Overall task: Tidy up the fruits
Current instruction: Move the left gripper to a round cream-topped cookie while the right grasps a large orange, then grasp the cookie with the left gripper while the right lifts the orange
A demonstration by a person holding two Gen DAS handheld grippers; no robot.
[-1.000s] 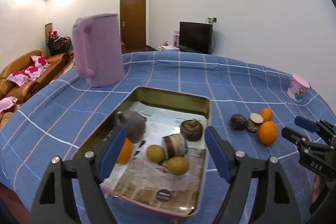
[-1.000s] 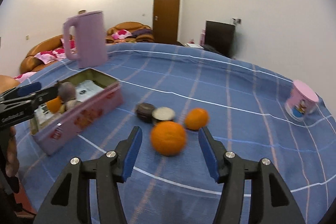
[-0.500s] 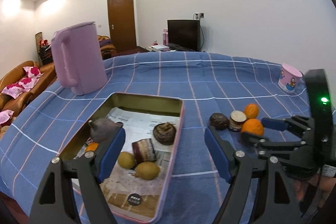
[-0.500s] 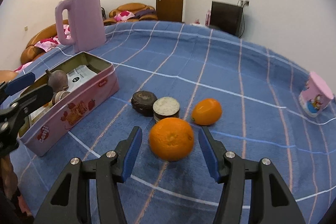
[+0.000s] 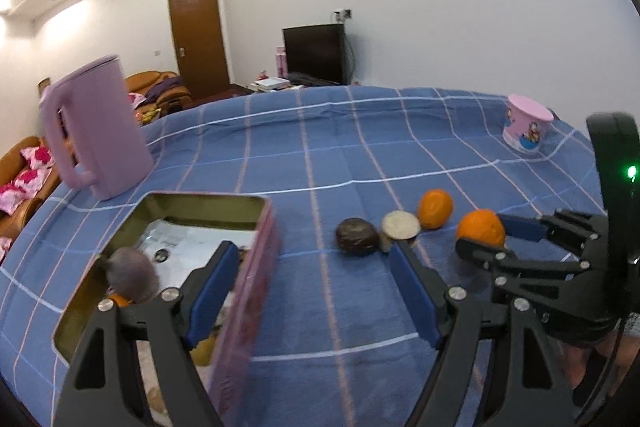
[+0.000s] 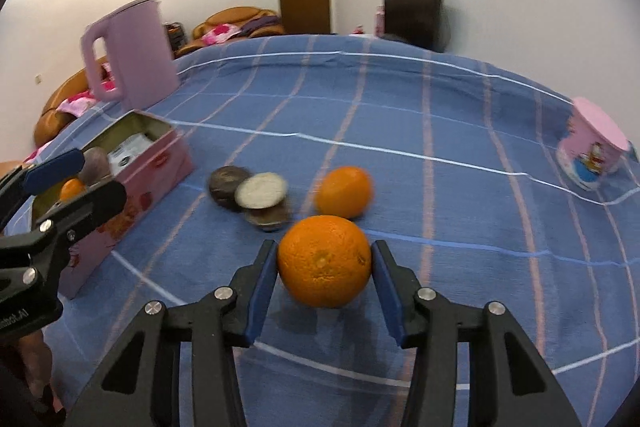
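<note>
My right gripper (image 6: pixel 324 255) is closing around a large orange (image 6: pixel 325 261) on the blue checked cloth, and its blue pads touch both sides of the fruit. The left wrist view shows the same orange (image 5: pixel 480 231) between those fingers. Behind it lie a smaller orange (image 6: pixel 344 191), a cut piece with a white face (image 6: pixel 262 189) and a dark round fruit (image 6: pixel 226 183). My left gripper (image 5: pixel 314 255) stands open with nothing in it, over the cloth just right of the pink tin (image 5: pixel 262 259). The tin holds a grey-purple fruit (image 5: pixel 132 273) and other fruit, partly hidden by my fingers.
A tall lilac jug (image 5: pixel 96 131) stands behind the tin. An upturned pink cup (image 5: pixel 526 131) sits near the far right edge of the table. The cloth drops off at the table's rounded edges. A sofa and a door lie beyond.
My left gripper has swung right, from over the tin to the cloth beside it. My right gripper moved forward around the large orange and its jaws narrowed onto it.
</note>
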